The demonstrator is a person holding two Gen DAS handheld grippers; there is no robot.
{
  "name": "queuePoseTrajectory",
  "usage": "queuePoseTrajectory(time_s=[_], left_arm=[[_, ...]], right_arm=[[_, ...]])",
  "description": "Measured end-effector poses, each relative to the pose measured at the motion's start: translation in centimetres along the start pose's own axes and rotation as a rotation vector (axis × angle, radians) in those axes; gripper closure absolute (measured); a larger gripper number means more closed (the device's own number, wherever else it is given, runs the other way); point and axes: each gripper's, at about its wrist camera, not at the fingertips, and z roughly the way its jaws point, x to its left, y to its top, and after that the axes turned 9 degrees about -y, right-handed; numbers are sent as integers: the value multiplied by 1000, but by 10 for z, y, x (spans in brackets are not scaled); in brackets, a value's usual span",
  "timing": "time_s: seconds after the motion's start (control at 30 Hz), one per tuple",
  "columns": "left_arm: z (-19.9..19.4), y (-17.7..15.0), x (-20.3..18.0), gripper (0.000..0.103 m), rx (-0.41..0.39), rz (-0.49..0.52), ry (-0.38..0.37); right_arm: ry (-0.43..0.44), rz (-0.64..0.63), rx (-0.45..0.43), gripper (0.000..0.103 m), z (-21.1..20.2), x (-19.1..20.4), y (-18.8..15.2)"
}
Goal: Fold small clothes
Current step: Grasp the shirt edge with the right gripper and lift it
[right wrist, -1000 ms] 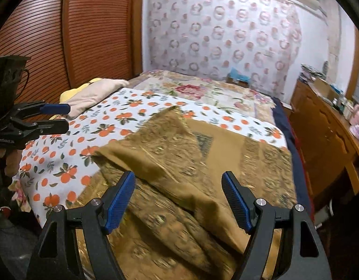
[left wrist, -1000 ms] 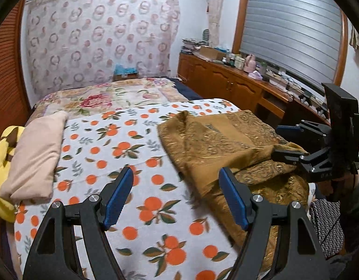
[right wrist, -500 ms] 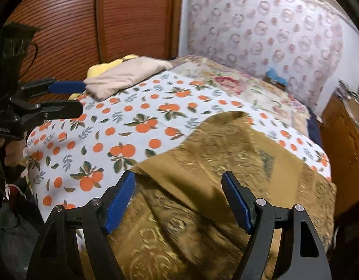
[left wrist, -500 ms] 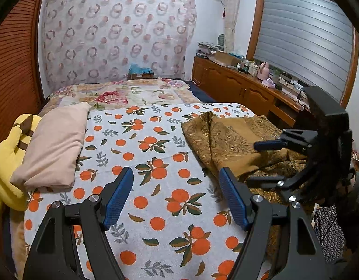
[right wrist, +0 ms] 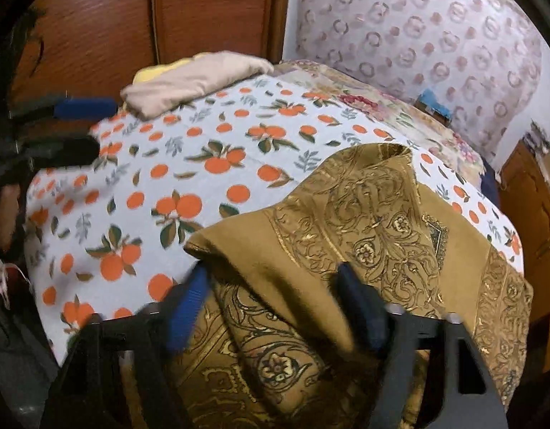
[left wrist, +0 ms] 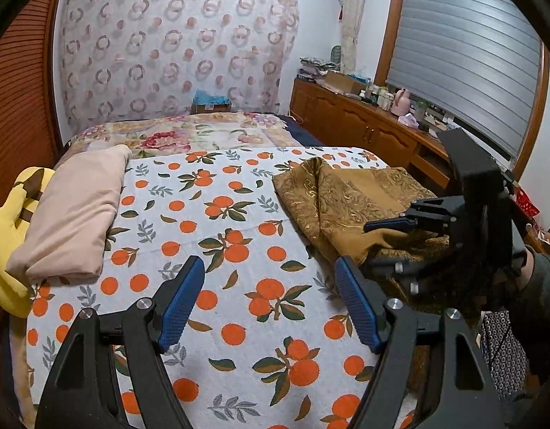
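Observation:
A golden-brown patterned cloth (left wrist: 342,203) lies bunched on the right side of the bed; it also fills the lower part of the right wrist view (right wrist: 364,250). My left gripper (left wrist: 269,300) is open and empty above the orange-print sheet (left wrist: 217,236), left of the cloth. My right gripper (right wrist: 275,296) is open, its jaws spread around a raised fold of the cloth at the near edge. It shows from the side in the left wrist view (left wrist: 385,243), low over the cloth. The left gripper appears blurred at the left of the right wrist view (right wrist: 71,125).
A folded beige cloth (left wrist: 74,211) lies at the bed's left side beside a yellow plush (left wrist: 6,236). A floral blanket (left wrist: 182,136) covers the far end. A wooden cabinet (left wrist: 364,128) with clutter runs along the right. Wooden slatted doors (right wrist: 96,28) stand on the left.
The left gripper has swung left, off the cloth and over the bare sheet. The right gripper has dropped forward onto the cloth's near edge, its jaws now around a fold.

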Motion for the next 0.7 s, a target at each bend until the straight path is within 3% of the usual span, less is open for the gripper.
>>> queuePoseTrajectory(time_s=[0.03,0.1,0.17,0.33,0.47,0.7], left_arm=[[1,0,-1,27,2,2,-2],[2,-1,-2,27,5,5,-4],[4,-2,-4,27,10,8,-8],[8,-4,-8,27,24,17,-14],[10,-4,-11,27,29,22,-21],[15,-4,-15,27,42,25,-35]], right_arm=[[4,9,-5,57,0,-2,1],[11,28,-24,85,-4,-8,1],[-1,48,-53,95,-8,-9,0],[-53,118,-125,97,-36,-37,0],[-155,163,-159,97,-62,-78,-2],[-333,254,-108,98,-67,-158,-9]])
